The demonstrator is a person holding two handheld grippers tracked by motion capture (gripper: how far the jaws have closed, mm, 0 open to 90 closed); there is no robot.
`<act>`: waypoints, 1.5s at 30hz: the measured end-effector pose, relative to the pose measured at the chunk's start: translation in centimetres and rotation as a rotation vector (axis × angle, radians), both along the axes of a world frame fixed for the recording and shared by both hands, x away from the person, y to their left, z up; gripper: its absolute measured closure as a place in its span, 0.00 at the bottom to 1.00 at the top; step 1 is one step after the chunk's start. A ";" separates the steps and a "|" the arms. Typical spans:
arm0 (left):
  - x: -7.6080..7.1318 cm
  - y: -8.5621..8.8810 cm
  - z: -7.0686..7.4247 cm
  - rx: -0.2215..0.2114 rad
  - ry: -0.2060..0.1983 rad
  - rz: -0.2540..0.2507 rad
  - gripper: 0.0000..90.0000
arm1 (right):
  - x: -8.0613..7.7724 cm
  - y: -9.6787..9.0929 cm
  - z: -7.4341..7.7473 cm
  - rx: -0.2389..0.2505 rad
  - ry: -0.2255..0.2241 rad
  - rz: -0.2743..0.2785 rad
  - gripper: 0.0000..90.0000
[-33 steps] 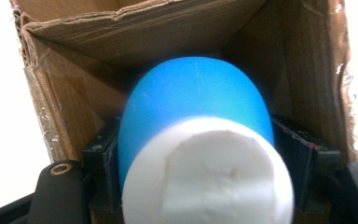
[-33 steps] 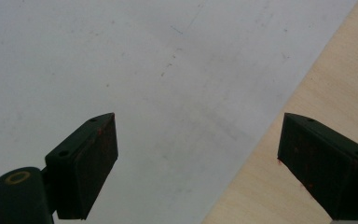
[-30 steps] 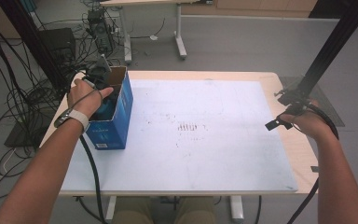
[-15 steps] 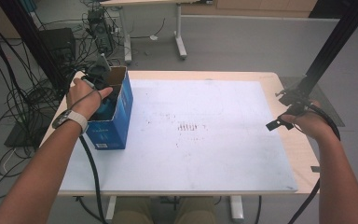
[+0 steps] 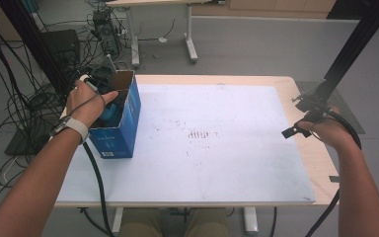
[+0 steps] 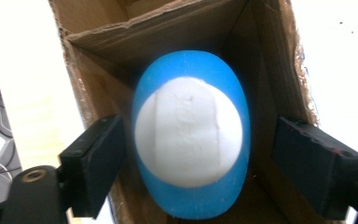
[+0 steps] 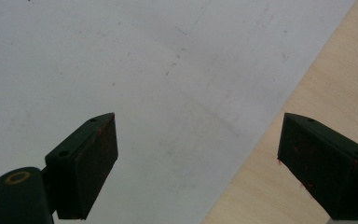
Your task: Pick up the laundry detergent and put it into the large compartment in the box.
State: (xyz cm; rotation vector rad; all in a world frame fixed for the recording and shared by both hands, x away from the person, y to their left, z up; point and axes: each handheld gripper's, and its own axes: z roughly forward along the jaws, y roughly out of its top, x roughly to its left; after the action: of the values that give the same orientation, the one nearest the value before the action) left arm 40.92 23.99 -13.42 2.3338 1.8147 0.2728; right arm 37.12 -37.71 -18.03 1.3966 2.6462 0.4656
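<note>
Blue-and-white egg (image 6: 192, 135) lies inside box (image 5: 123, 123), freed: left gripper (image 6: 200, 168) jaws just opened; right gripper (image 7: 200, 163) jaws open, idle.

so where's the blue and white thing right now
The blue and white thing sits inside the cardboard box at the table's left, between the left tool's open jaws.

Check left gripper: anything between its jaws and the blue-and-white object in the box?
Nothing visible. The left gripper has just been opening; the object sits between its jaws inside the box, a gap showing at each pad.
</note>
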 end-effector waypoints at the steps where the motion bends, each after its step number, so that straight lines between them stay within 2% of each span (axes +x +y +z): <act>1: -0.1 0.1 0.1 -0.008 -0.002 0.002 0.17 | 0.0 0.0 0.0 -0.001 -0.001 0.002 0.13; 9: -0.7 0.8 1.5 -0.054 -0.020 -0.019 0.14 | -0.3 0.1 0.4 -0.002 -0.008 0.003 0.13; 12: -1.0 0.5 2.5 -0.042 -0.038 -0.034 0.14 | -0.4 0.0 0.6 -0.003 -0.010 0.000 0.13; 14: -1.1 0.8 3.3 -0.061 -0.046 -0.042 0.14 | -0.4 0.0 0.7 -0.004 -0.011 -0.002 0.13; 17: -1.1 0.8 4.4 -0.064 -0.044 -0.060 0.14 | -0.4 0.1 0.8 -0.006 -0.012 -0.002 0.13; 20: -1.4 0.6 5.4 -0.058 -0.057 -0.088 0.14 | -0.5 0.1 1.0 -0.007 -0.014 -0.003 0.13; 22: -1.7 0.6 6.0 -0.070 -0.068 -0.105 0.14 | -0.5 0.1 1.0 -0.007 -0.014 -0.002 0.13; 24: -1.6 0.4 6.5 -0.065 -0.056 -0.122 0.14 | -0.5 0.2 1.0 -0.008 -0.012 -0.002 0.13; 26: -1.6 0.2 7.1 -0.072 -0.046 -0.153 0.14 | -0.5 0.2 1.1 -0.007 -0.013 -0.002 0.13; 29: -1.8 0.2 7.9 -0.090 -0.055 -0.198 0.14 | -0.5 0.2 1.1 -0.005 -0.014 -0.001 0.13; 31: -1.9 0.0 8.3 -0.094 -0.052 -0.215 0.14 | -0.4 0.3 1.0 -0.006 -0.012 -0.001 0.13; 34: -1.9 -0.7 8.8 -0.078 -0.043 -0.226 0.11 | -0.4 0.2 0.9 -0.004 -0.010 -0.004 0.13; 36: -2.0 -0.7 9.1 -0.099 -0.048 -0.244 0.10 | -0.4 0.2 0.9 -0.004 -0.008 -0.006 0.13; 41: -1.9 -1.1 9.4 -0.108 -0.041 -0.351 0.06 | -0.4 0.1 0.8 0.000 -0.006 -0.010 0.13; 45: -1.9 -1.2 9.5 -0.131 -0.060 -0.405 0.06 | -0.6 0.0 0.7 0.007 -0.009 -0.012 0.13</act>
State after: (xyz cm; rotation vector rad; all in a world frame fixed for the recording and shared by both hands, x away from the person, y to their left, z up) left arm 39.05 22.84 -3.90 2.4961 1.2518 0.1582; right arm 36.56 -37.75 -17.29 1.4074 2.6303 0.4790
